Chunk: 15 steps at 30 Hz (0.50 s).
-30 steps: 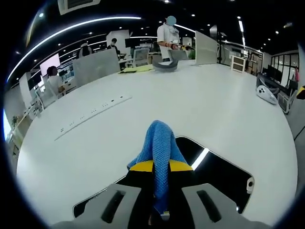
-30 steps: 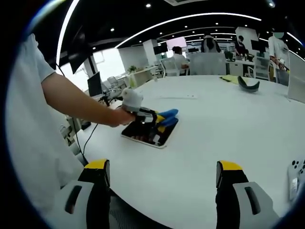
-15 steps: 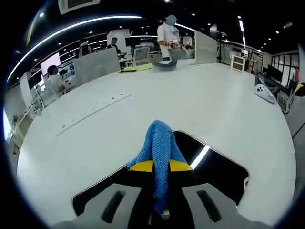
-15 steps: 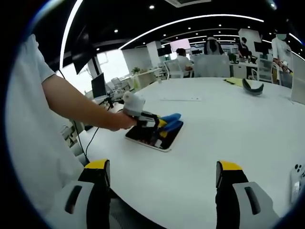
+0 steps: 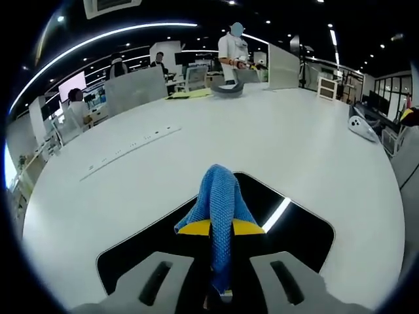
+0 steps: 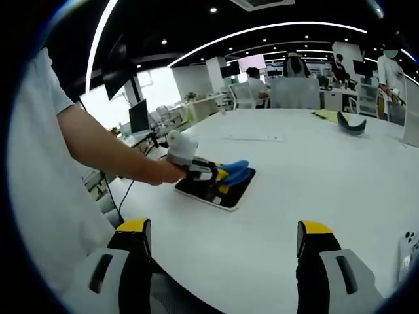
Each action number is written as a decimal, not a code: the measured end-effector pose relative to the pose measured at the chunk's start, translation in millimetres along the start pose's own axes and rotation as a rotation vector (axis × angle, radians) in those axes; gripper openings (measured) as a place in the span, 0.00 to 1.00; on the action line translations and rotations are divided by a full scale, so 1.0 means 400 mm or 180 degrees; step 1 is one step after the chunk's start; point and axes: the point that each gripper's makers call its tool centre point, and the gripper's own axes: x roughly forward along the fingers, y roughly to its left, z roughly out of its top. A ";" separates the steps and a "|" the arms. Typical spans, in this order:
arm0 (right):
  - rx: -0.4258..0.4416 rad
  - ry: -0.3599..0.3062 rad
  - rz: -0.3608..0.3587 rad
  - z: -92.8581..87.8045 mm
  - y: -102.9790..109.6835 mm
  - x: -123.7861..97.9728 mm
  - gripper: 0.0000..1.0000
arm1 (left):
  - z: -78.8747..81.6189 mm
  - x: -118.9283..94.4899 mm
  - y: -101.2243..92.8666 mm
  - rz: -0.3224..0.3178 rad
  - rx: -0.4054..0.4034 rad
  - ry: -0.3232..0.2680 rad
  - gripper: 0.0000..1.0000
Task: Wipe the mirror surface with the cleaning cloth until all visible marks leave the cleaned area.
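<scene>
**Blue knit cloth clamped over a dark mirror on a white surface**

In the left gripper view, the left tool [image 5: 220, 230] has its yellow-tipped jaws together on a cleaning cloth [image 5: 219, 196], a blue, coarsely knitted fabric that bunches into a rounded hump ahead of the jaws. A strip of it trails back between them. Beneath lies the mirror [image 5: 294, 226], a flat rectangle with rounded corners, glossy and dark, carrying one bright streak of reflected ceiling light. Its near edge is hidden behind the grey tool body, and whether marks sit on the glass cannot be made out.

The right gripper view sees the same mirror [image 6: 234, 195] from afar on the smooth, rounded white surface [image 6: 314, 190], with the cloth [image 6: 237, 171] resting on it. A person's hand [image 6: 167, 171] and bare forearm partly cover the left tool there. The right tool [image 6: 222, 258] hovers well apart from the mirror, its yellow-capped jaws spread wide with nothing between them.
</scene>
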 end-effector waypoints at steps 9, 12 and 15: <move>-0.0035 -0.0023 0.0023 0.005 0.012 0.001 0.91 | -0.011 -0.015 -0.007 0.0003 -0.0030 0.0009 0.07; -0.0041 -0.0030 0.0027 0.005 0.017 -0.001 0.92 | -0.018 -0.023 -0.011 0.0003 -0.0038 0.0013 0.07; -0.0054 -0.0038 0.0023 0.006 0.020 -0.005 0.92 | -0.023 -0.027 -0.012 0.0006 -0.0039 0.0007 0.07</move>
